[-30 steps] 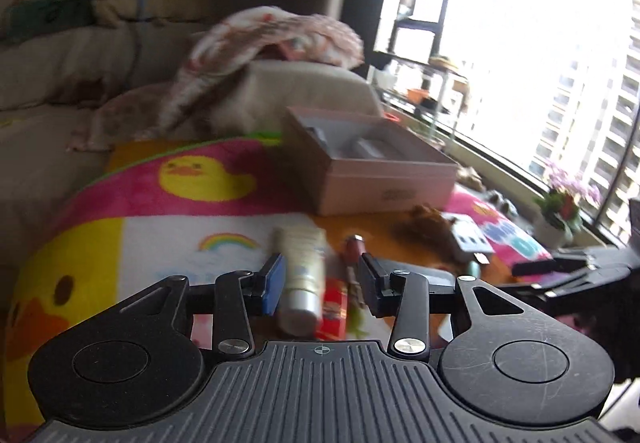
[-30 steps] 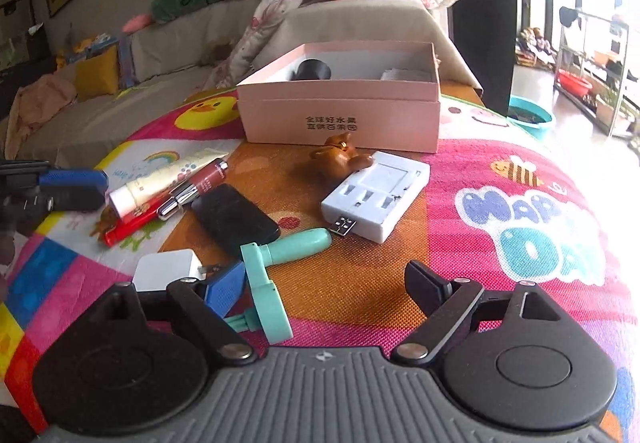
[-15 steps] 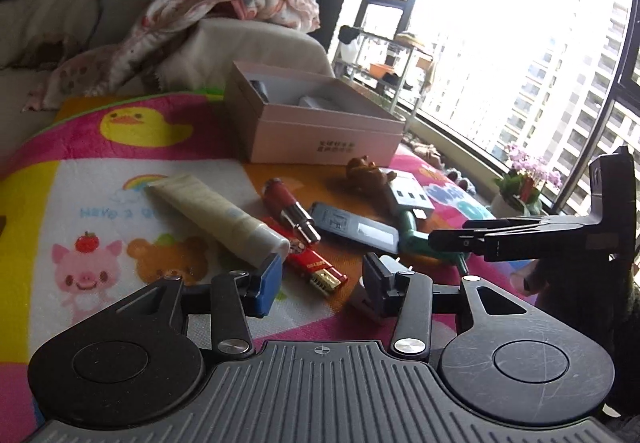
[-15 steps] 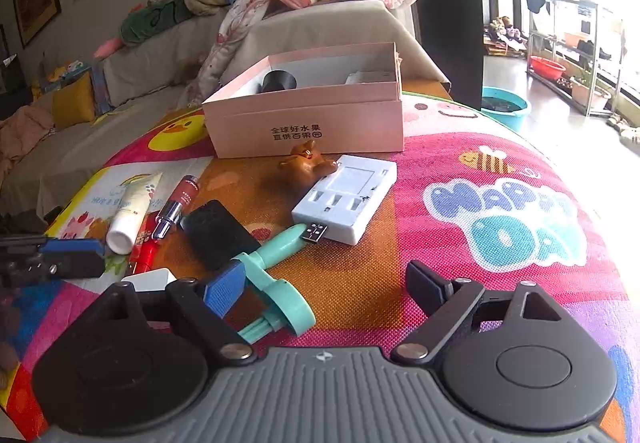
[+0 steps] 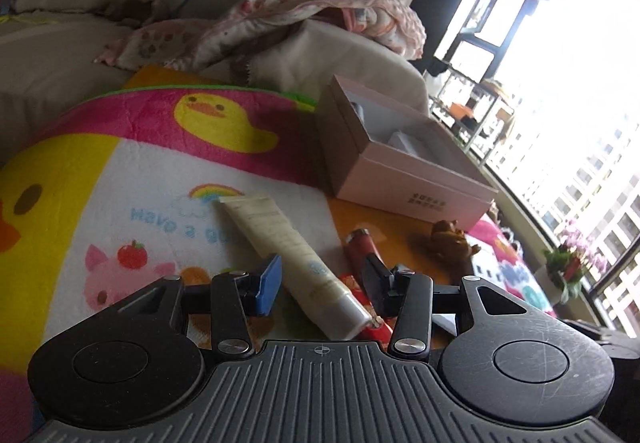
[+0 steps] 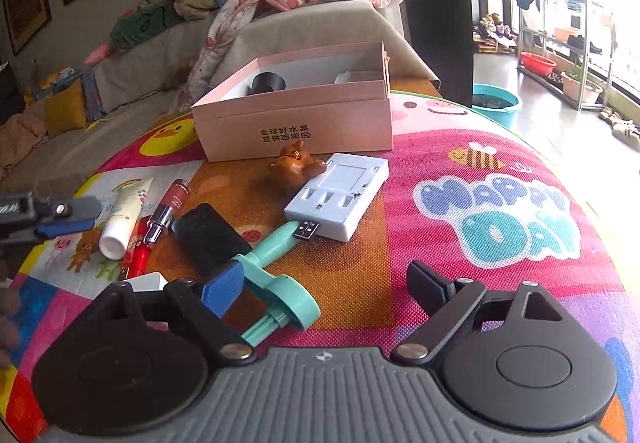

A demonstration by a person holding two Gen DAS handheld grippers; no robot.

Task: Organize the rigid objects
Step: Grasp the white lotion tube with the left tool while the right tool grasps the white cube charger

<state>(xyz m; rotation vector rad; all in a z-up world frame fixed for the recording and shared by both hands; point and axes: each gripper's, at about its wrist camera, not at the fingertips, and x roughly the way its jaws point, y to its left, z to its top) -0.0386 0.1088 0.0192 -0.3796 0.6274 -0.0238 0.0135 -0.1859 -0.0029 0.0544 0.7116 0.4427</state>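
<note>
On the cartoon-print mat (image 6: 460,147), the loose things lie bunched toward the left, within easy reach of both grippers, while the pink box (image 6: 296,123) stands open at the far edge, presumably as the place they are meant to end up; it already holds a dark cylinder (image 6: 268,82) and something pale. Farthest left, the left gripper (image 5: 318,285) hangs low over a cream tube (image 5: 288,259), its jaws apart and straddling the tube near the capped end without pressing on it; they have just been widening, which looks like lining up for a pick. Just right of the tube lie a red stick (image 6: 134,253) and a red lipstick (image 6: 168,203), close enough that closing fingers could catch them too. Next comes a black pad (image 6: 210,237), then a teal tool (image 6: 276,271) lying partly under the blue left pad of the right gripper (image 6: 326,293). That gripper stands wide open over bare mat, holding nothing, its jaws having just been opening; it seems to be waiting while the other works. Behind it a brown bear (image 6: 296,167) sits touching a white charger (image 6: 340,195), whose USB plug points at the teal tool. A white block (image 6: 150,281) peeks out by the left pad.
</note>
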